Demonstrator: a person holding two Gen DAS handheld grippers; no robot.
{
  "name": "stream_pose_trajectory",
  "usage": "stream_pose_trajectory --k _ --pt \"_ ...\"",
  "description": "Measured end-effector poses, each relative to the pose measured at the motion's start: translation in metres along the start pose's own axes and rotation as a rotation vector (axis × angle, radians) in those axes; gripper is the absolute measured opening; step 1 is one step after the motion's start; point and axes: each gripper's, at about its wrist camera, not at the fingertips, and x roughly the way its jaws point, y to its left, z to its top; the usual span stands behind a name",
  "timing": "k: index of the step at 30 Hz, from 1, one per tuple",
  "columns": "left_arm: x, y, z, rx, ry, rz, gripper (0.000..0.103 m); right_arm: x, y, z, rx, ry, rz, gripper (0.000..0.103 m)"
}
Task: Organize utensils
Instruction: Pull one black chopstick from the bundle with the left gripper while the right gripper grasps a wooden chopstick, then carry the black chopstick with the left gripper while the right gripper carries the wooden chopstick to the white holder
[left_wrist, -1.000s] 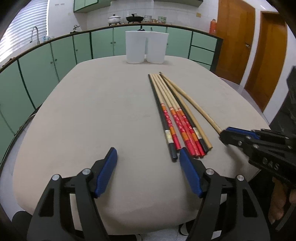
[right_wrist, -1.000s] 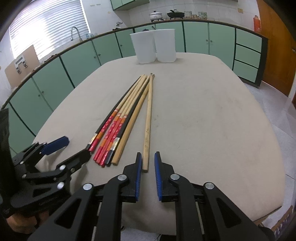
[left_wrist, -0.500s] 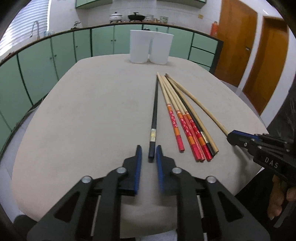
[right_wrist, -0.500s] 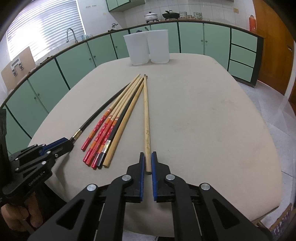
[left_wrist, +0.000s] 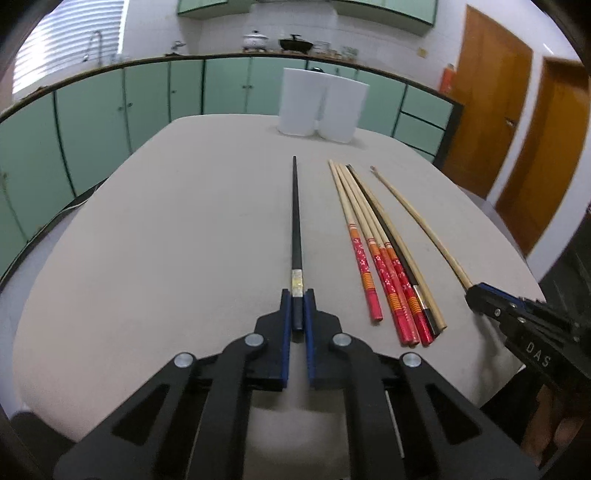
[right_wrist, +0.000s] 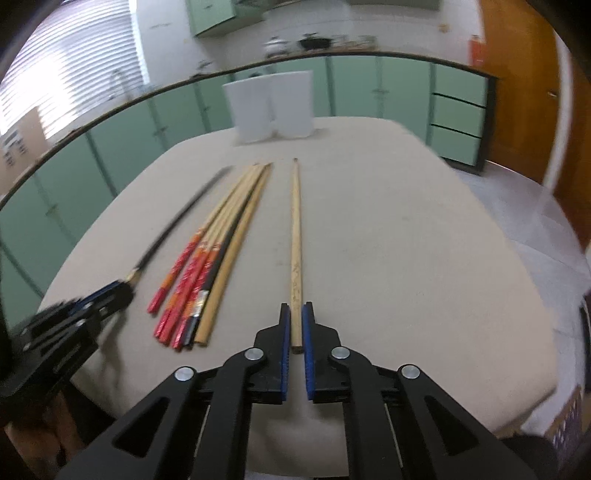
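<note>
My left gripper (left_wrist: 297, 299) is shut on the near end of a black chopstick (left_wrist: 295, 214), which points away toward the far cups. My right gripper (right_wrist: 296, 314) is shut on the near end of a plain wooden chopstick (right_wrist: 295, 229). Between them several chopsticks (left_wrist: 384, 251) lie in a bundle on the table: red-handled ones, a black one and a plain wooden one. The bundle also shows in the right wrist view (right_wrist: 218, 251). Each gripper shows in the other's view, the right (left_wrist: 476, 295) and the left (right_wrist: 122, 291).
Two white cups (left_wrist: 321, 105) stand side by side at the far edge of the beige table (left_wrist: 166, 240); they also show in the right wrist view (right_wrist: 271, 105). Green cabinets ring the room. Wooden doors (left_wrist: 517, 140) are on the right.
My left gripper closed on the black chopstick and drew it left, apart from the bundle. My right gripper pulled the wooden chopstick right, clear of the bundle.
</note>
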Motion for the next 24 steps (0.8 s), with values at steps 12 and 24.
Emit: stream_pose_trajectory --k 12,24 --pt "0.003 0.001 0.003 0.016 0.015 -0.023 0.006 -0.001 0.000 0.000 -0.034 0.018 0.027 0.007" --pt "-0.059 0.007 0.070 -0.059 0.001 -0.074 0.006 -0.072 -0.007 0.070 -0.041 0.000 0.078 0.007"
